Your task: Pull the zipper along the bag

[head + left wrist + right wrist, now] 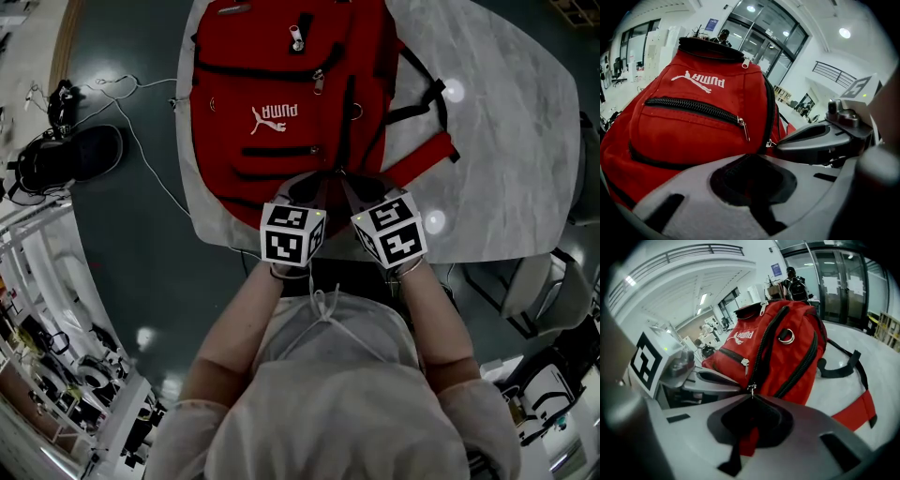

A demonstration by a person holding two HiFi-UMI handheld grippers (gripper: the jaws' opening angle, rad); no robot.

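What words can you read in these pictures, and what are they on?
"PUMA": white letters on the front of the red backpack, next to a leaping cat logo.
Blue sign on the far wall: too small to read.
Marker cubes: only black-and-white square patterns, no words.

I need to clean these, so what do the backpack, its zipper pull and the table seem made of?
The backpack: red woven fabric, probably nylon or polyester; matte, creased. The zipper pull: likely metal, by its silvery glint. The table: glossy marble-look grey top with lamp reflections; stone or laminate, unclear.
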